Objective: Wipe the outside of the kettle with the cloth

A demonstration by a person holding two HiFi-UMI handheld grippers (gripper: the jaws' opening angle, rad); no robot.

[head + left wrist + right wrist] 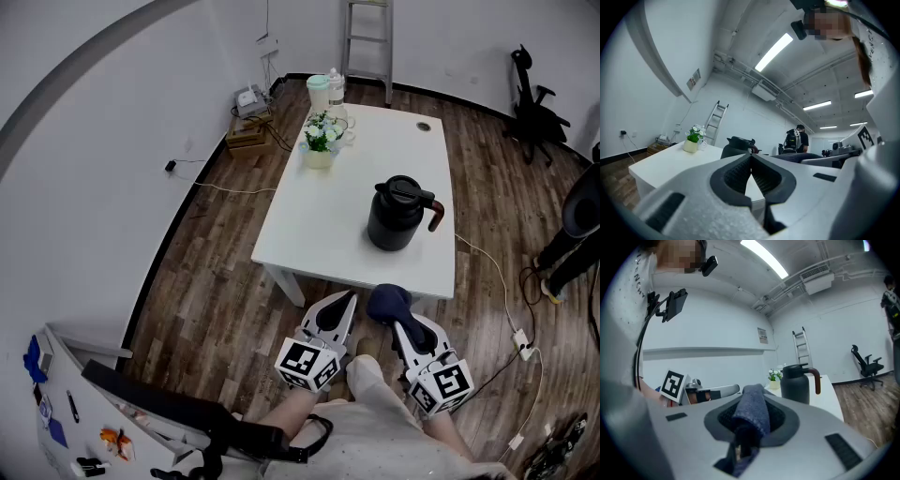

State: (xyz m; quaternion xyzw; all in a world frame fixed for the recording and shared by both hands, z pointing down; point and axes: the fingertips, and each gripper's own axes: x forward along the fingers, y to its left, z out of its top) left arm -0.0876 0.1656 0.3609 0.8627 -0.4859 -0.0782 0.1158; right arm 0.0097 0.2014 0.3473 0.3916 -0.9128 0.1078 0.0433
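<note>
The right gripper is clamped on the dark blue cloth, which bunches up between its jaws and spills over their tips (in the head view it hides them). The left gripper has its jaws pressed together with nothing between them. Both grippers are held low and side by side before the person's body, off the near edge of the white table, pointing toward it. The black kettle stands upright on the table's near right part, apart from both grippers.

Head view looks steeply down; low gripper views share the kettle.
</note>
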